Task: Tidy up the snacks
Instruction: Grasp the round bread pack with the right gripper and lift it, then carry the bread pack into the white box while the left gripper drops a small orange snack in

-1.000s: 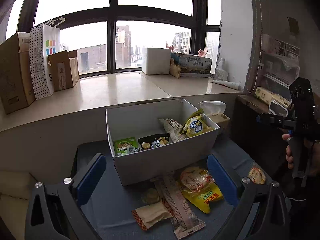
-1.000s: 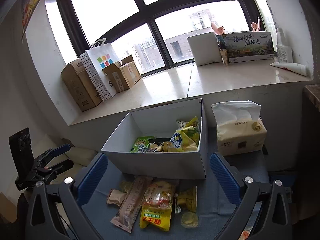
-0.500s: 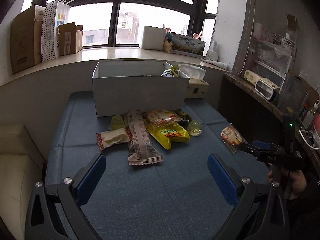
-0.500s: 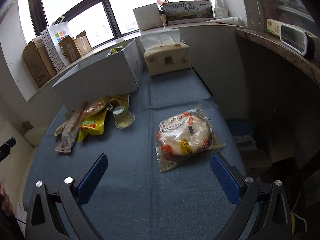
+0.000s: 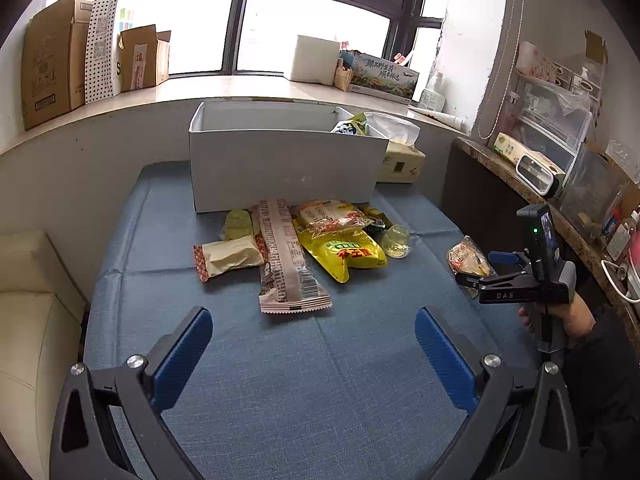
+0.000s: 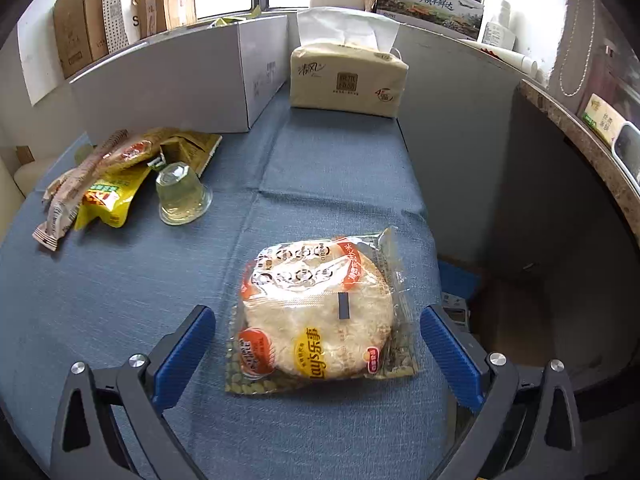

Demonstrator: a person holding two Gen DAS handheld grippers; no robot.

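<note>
A round rice cracker in a clear Lay's wrapper [image 6: 318,312] lies flat on the blue cloth at the table's right side; it also shows in the left wrist view [image 5: 466,258]. My right gripper [image 6: 318,340] is open, its blue pads either side of the cracker pack without touching it; it also shows in the left wrist view [image 5: 480,270]. My left gripper [image 5: 314,348] is open and empty over bare cloth, well short of the snack pile: a long brown wafer pack [image 5: 284,256], a yellow pouch [image 5: 344,254], a tan bun pack [image 5: 226,256], a jelly cup [image 5: 395,240]. The white box [image 5: 284,168] holds other snacks.
A tissue pack [image 6: 348,76] stands right of the box. The table's right edge drops to the floor beside a dark counter [image 5: 520,200]. Cardboard boxes [image 5: 48,72] and a paper bag sit on the windowsill. A cream cushion [image 5: 28,300] lies left of the table.
Both grippers pulled back and down from above the box. The right one has closed in on the cracker pack, which now lies between its open fingers. The left one edged forward toward the pile.
</note>
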